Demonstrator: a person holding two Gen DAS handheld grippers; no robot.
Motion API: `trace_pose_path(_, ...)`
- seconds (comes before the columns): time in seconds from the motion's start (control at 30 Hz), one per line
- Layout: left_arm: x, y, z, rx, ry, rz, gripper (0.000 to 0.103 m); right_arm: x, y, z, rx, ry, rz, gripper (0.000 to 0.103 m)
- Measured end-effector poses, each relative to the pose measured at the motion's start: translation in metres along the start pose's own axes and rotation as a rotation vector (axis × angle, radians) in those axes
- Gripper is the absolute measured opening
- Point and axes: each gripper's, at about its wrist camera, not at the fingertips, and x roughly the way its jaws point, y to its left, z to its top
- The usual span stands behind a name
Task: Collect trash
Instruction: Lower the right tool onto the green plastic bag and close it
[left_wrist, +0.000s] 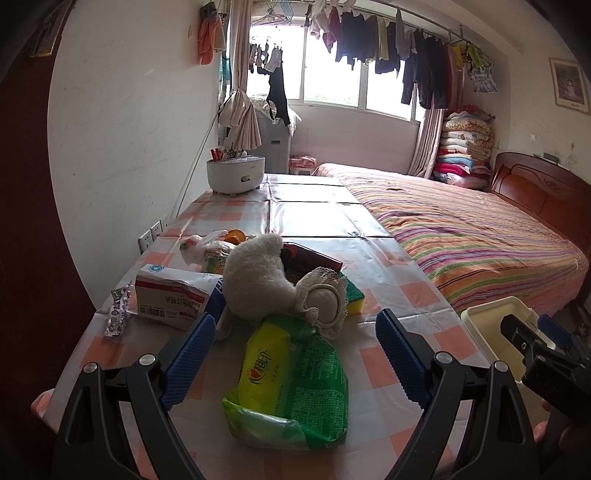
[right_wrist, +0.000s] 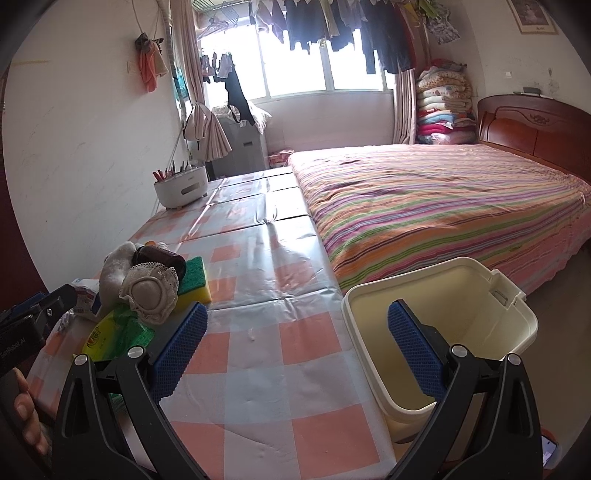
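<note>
The left gripper (left_wrist: 295, 358) is wide open, and a crinkly green and yellow wrapper (left_wrist: 291, 384) lies flat on the table (left_wrist: 388, 266) right between its bumpy blue fingers (left_wrist: 192, 354). Just past it sits a pile: a fluffy white toy (left_wrist: 255, 273), a lacy round pad (left_wrist: 325, 302) and a soft sponge (left_wrist: 354, 295). The right gripper (right_wrist: 295, 343) is open too, holding nothing. A smooth cream plastic bin (right_wrist: 480, 291) stands near its right side, beside the table.

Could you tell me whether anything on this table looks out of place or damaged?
Yes: the green wrapper lies torn open and crumpled between the open left tongs, and a white plush toy sits among the litter.
</note>
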Motion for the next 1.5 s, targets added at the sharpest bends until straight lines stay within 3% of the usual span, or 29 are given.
trace_pose_path(0.17, 0.000, 0.012, -0.001, -0.022, 0.007, 0.002, 0.086, 0.003, 0.003, -0.001, 0.013, 0.019, 0.059, 0.097)
trace_pose_path(0.37, -0.006, 0.038, 0.002, -0.069, -0.018, 0.023, 0.086, 0.001, 0.019, -0.006, -0.012, 0.035, 0.247, 0.097)
trace_pose_path(0.5, -0.006, 0.065, 0.003, -0.137, -0.018, 0.054, 0.086, 0.008, 0.042, -0.012, -0.050, 0.096, 0.395, 0.097)
trace_pose_path(0.8, 0.000, 0.100, -0.004, -0.214, 0.011, 0.125, 0.086, 0.020, 0.109, -0.035, -0.168, 0.197, 0.502, 0.097)
trace_pose_path(0.93, -0.003, 0.103, -0.006, -0.194, 0.003, 0.142, 0.086, 0.028, 0.136, -0.039, -0.166, 0.224, 0.501, 0.097)
trace_pose_path(1.27, -0.003, 0.123, -0.014, -0.214, 0.028, 0.161, 0.086, 0.075, 0.164, -0.030, 0.022, 0.351, 0.304, 0.097)
trace_pose_path(1.33, -0.003, 0.123, -0.015, -0.212, 0.026, 0.162, 0.086, 0.085, 0.170, -0.034, 0.019, 0.379, 0.250, 0.097)
trace_pose_path(1.5, -0.002, 0.121, -0.016, -0.186, 0.037, 0.158, 0.086, 0.101, 0.184, -0.049, -0.011, 0.442, 0.210, 0.097)
